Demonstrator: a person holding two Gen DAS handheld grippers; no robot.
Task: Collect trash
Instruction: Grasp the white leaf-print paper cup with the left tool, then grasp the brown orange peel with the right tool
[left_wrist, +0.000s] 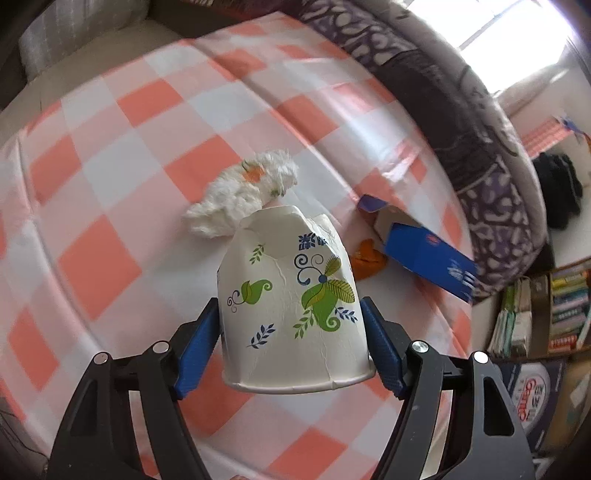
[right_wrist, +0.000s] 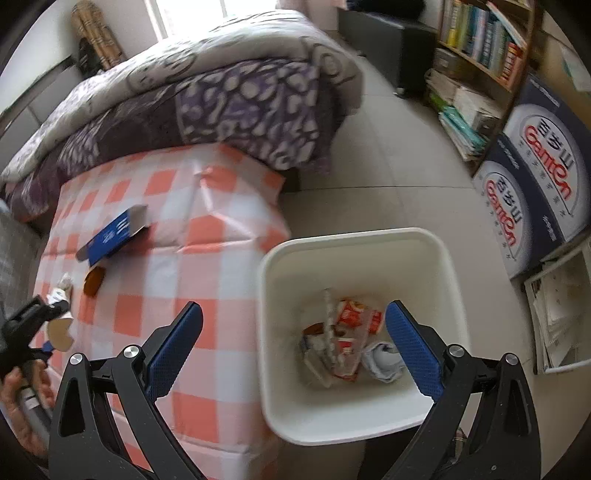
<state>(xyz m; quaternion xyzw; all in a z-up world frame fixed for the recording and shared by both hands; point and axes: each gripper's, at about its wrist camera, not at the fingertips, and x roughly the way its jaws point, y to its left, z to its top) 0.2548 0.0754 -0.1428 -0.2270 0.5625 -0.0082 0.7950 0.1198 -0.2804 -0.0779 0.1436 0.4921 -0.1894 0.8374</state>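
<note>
A crumpled white paper cup (left_wrist: 291, 295) with green leaf prints sits between the blue pads of my left gripper (left_wrist: 290, 302), mouth towards the camera, and both pads press on its sides. Behind it on the checked cloth lie a white tissue wad (left_wrist: 243, 199), an orange wrapper (left_wrist: 367, 258) and an open blue carton (left_wrist: 424, 254). My right gripper (right_wrist: 294, 308) hangs open with nothing between its fingers, above a white bin (right_wrist: 369, 236) holding several pieces of trash. The right wrist view also shows the cup (right_wrist: 61, 332) at the far left, the carton (right_wrist: 110, 232) and the wrapper (right_wrist: 94, 282).
The pink-and-white checked cloth (left_wrist: 147, 147) covers a table whose edge stands beside the bin. A purple patterned quilt (right_wrist: 221, 92) lies heaped behind. A bookshelf (right_wrist: 476, 40) and printed cardboard boxes (right_wrist: 535, 184) stand to the right on the tiled floor. A person's hand (right_wrist: 22, 391) grips the left tool.
</note>
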